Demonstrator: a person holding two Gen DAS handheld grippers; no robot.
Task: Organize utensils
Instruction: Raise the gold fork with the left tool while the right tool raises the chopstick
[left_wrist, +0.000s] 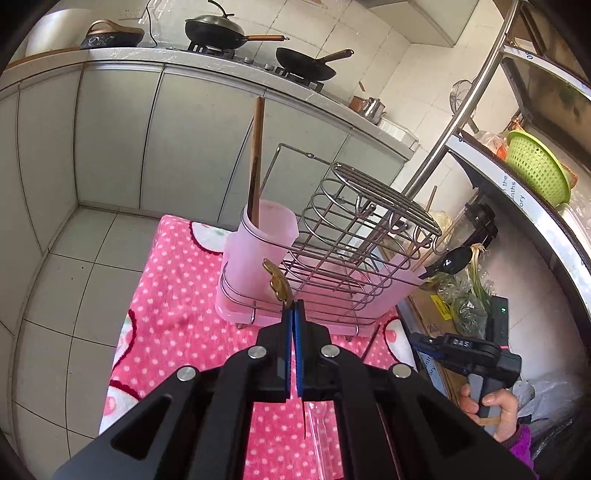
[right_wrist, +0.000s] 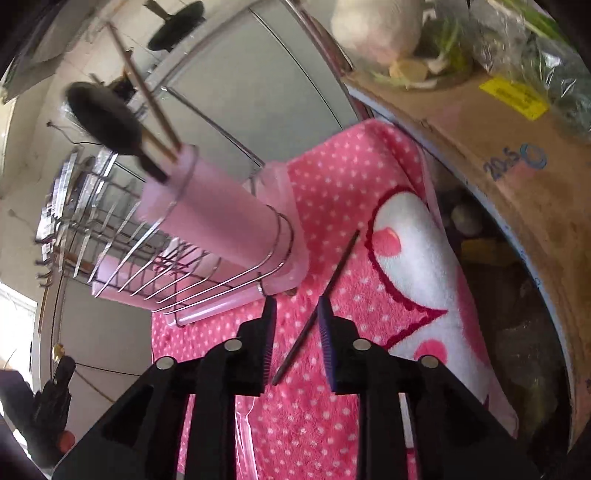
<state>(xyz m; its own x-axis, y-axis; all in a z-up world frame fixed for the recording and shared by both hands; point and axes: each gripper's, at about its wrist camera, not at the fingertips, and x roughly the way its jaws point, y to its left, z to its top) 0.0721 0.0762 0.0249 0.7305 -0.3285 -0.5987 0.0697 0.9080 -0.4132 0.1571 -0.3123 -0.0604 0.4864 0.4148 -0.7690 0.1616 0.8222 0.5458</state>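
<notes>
- One wire rack (left_wrist: 332, 266) stood on the pink dotted towel (left_wrist: 166, 314), toward the towel's far edge.
- Two pink cups sat in the rack: the left cup (left_wrist: 258, 251) at one end, the right cup (right_wrist: 221, 221) at the other.
- The left cup held one long brown utensil (left_wrist: 255, 162), upright and leaning slightly.
- The right cup held one black spoon (right_wrist: 101, 118) and two chopsticks (right_wrist: 147, 88), all slanting out of its mouth.
- One dark chopstick (right_wrist: 317, 310) lay loose on the towel near the rack's foot, apart from it.
- One clear plastic utensil (left_wrist: 319, 435) lay on the towel under the left hand-held gripper.
- The left hand-held gripper (left_wrist: 293, 308) was closed tight on one gold utensil (left_wrist: 275, 280), which stuck up from the fingertips just in front of the left cup; whether it touched the rack could not be told.
- The right hand-held gripper (right_wrist: 297, 314) stood narrowly parted, holding nothing; the loose chopstick lay below, crossing the gap beside the right finger (right_wrist: 327, 339).
- A hand (left_wrist: 495, 410) gripped the right tool's handle near the towel's right edge.
- Around: a cardboard box (right_wrist: 480, 155) with bagged greens (left_wrist: 465, 299) along the towel's right edge, one green basket (left_wrist: 535, 170), and two woks (left_wrist: 218, 31) on the far stove.
</notes>
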